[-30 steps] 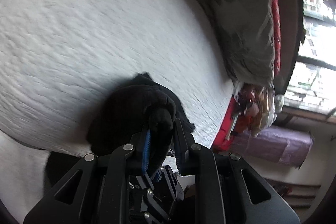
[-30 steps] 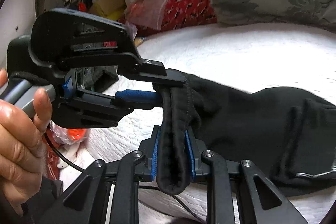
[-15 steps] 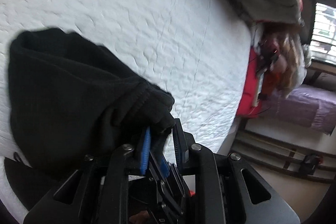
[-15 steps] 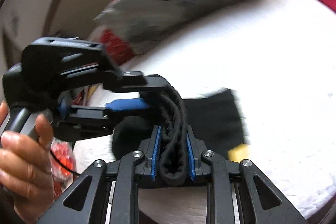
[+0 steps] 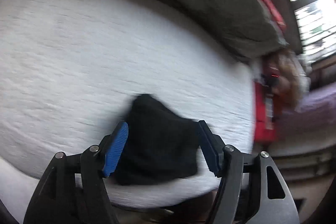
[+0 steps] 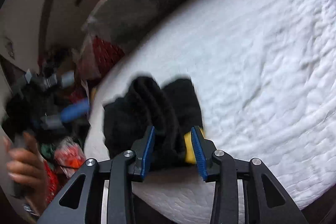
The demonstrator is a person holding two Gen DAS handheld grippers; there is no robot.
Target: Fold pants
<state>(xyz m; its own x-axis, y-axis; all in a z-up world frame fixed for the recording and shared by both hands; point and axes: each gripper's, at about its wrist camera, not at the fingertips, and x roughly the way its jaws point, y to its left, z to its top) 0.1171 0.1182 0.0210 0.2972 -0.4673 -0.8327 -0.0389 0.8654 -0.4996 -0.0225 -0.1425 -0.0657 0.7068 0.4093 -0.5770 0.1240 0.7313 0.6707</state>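
The black pants (image 5: 159, 140) lie as a folded bundle on the white quilted bed (image 5: 105, 45), close to its near edge. My left gripper (image 5: 162, 124) hovers over the bundle, its jaws opening wide, blue pads clear of the cloth. In the right wrist view, the thick ribbed waistband of the pants (image 6: 147, 110) runs between the jaws of my right gripper (image 6: 173, 128). These jaws are also opening, and the pads stand off the cloth. A yellow tag (image 6: 189, 152) shows beside the right pad.
A grey-green pillow (image 5: 210, 3) lies along the far side of the bed. Red items (image 5: 264, 114) and a window (image 5: 310, 3) are off the bed's right end. A person's hand (image 6: 23, 161) and cluttered bags (image 6: 69, 152) sit left of the bed.
Both grippers were shut on the pants' waistband and carried it across. Now both have let go, and the pants rest in a bundle on the bed.
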